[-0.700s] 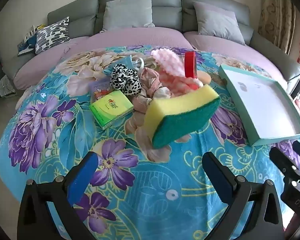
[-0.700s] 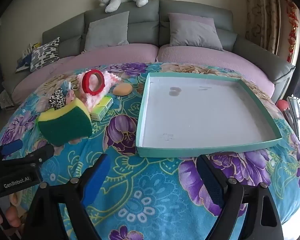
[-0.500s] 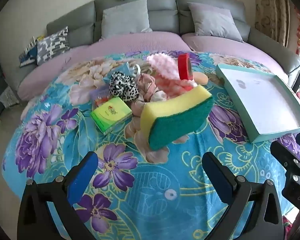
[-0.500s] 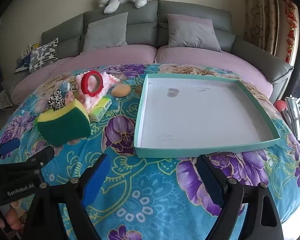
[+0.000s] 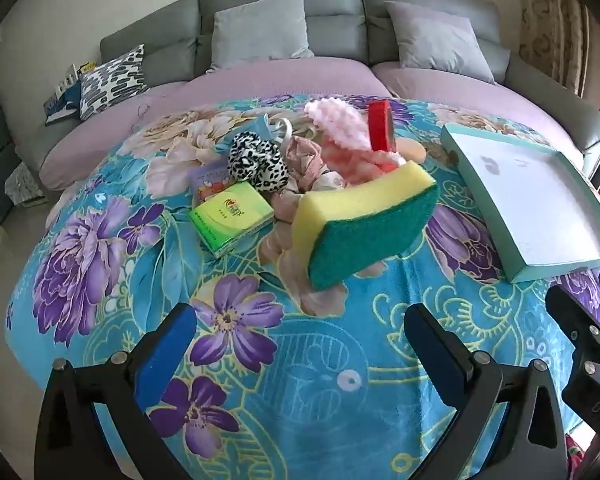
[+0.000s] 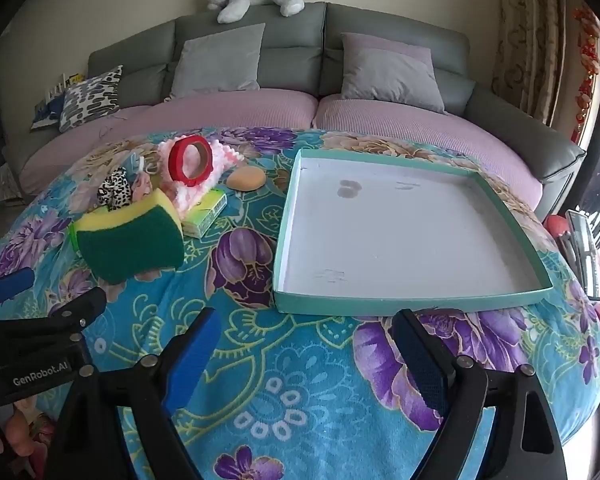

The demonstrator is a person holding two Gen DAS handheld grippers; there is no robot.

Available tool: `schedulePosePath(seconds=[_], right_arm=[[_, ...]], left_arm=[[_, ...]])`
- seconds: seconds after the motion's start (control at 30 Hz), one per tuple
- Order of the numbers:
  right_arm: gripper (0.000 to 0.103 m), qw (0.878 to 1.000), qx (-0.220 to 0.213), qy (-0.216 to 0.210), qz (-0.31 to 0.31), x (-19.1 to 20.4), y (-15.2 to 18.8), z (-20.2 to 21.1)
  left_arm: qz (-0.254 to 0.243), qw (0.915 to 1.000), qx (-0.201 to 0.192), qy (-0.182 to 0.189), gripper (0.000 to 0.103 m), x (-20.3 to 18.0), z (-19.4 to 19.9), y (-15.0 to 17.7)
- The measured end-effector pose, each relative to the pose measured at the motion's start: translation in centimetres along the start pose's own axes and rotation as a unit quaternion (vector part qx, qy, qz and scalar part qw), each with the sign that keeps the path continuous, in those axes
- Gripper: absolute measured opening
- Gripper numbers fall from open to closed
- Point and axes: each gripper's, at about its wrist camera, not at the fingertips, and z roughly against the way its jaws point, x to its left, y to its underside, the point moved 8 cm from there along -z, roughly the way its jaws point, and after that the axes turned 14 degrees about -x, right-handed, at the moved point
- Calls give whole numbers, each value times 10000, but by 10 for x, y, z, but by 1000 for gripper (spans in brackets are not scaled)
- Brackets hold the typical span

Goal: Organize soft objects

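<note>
Tray [image 6: 404,307]: teal-rimmed, right of centre in the right wrist view, nothing in it yet.
Sponge [image 5: 364,220]: yellow-green, mid-frame, fronting the pile.
Pile: leopard scrunchie [image 5: 256,160], tissue pack [image 5: 232,212], red tape roll [image 6: 191,159] (all unsorted).
Left gripper [image 5: 300,348]: fingers spread, empty.
Right gripper [image 6: 306,350]: likewise.
Progress: barely begun.
Change: left view has pulled back slightly; objects unmoved.

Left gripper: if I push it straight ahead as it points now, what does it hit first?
Most likely the sponge. The left gripper is open, with only bare blanket before that; depth is hard to judge, so it might skim the blanket first.
</note>
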Motion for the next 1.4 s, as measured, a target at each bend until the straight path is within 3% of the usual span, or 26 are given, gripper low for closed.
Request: schedulePosePath(seconds=[1.4], right_arm=[[90,9999,78,97,51,0,3,-4]], left_arm=[[-20,9999,71,-95,103,2,-2,4]])
